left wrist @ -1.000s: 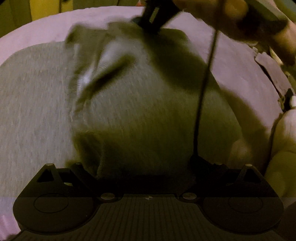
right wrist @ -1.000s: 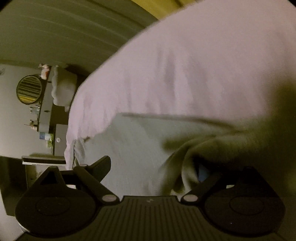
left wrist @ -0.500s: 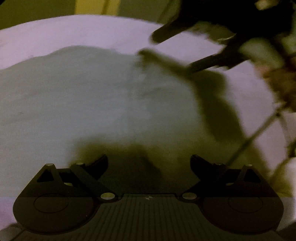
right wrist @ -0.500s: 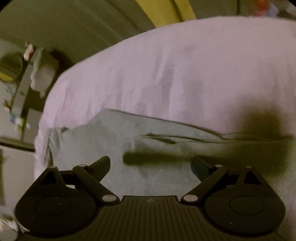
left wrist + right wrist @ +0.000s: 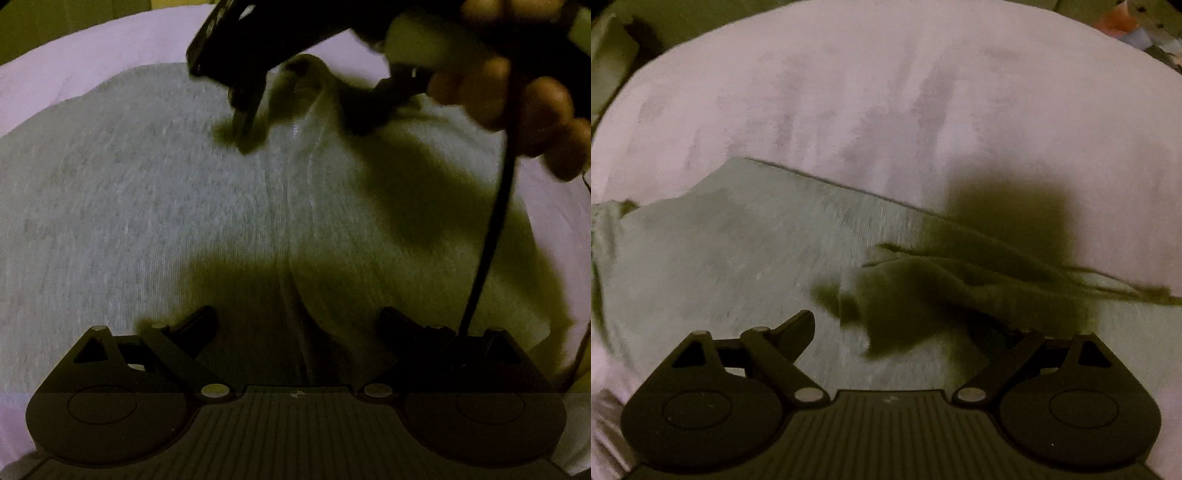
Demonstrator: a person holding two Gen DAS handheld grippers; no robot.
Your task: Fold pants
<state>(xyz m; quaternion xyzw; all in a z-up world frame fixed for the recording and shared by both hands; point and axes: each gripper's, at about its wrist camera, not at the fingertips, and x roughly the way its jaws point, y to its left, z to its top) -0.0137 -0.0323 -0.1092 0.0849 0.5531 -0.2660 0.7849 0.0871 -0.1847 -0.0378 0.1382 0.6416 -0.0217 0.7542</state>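
Observation:
Grey pants [image 5: 147, 192] lie spread on a pale pink bed sheet [image 5: 92, 48], with a seam running down the middle. My left gripper [image 5: 299, 325] is open and empty just above the cloth. The right gripper [image 5: 314, 107] shows at the top of the left wrist view, held by a hand [image 5: 517, 88], jaws apart over a raised fold of cloth. In the right wrist view the pants [image 5: 738, 251] lie flat with a bunched, shadowed fold [image 5: 942, 288] between the open jaws of my right gripper [image 5: 905, 332].
The pink sheet [image 5: 886, 92] covers the bed beyond the pants. A black cable [image 5: 495, 206] hangs down at the right of the left wrist view. Dark room edges and clutter [image 5: 1119, 22] show at the far corners.
Both grippers let go of the cloth and opened; the pants now lie flat. The right gripper has come down over the far fold and the left has moved closer over the seam.

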